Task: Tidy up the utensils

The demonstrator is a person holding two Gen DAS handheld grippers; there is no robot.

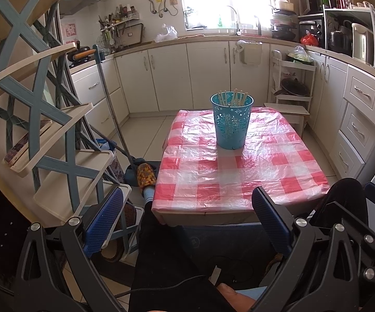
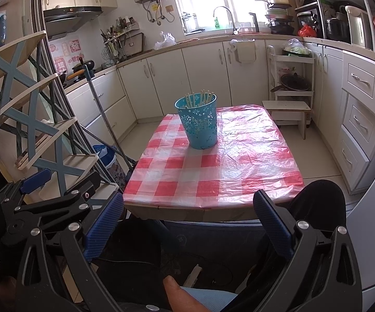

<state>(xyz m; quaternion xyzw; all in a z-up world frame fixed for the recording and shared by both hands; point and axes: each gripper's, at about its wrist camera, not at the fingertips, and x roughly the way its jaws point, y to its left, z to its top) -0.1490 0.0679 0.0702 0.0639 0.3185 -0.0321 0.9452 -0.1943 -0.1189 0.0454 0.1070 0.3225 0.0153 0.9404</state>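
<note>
Two sets of tongs, both spread wide and holding nothing. Your left gripper and right gripper hang low at the near end of the table, short of its edge and over your lap, pads well apart.

Beyond the tongs: checked red-and-white cloth, bare on the near side of the bin. The teal bin stands upright past the middle of the cloth, toward the far end. Chopsticks stand in it, tips showing above the rim (count not readable). No loose utensil is visible on the cloth around the bin in either wrist view.

Step in hand, as judged: either the sorting is finished and you are parked, or it has not begun; these views alone do not settle which.

Next move, if any remains: reach forward past the bare cloth to the bin, steady its wall with one gripper (it looks light and likely to tip), and work the sticks with the other.
</note>
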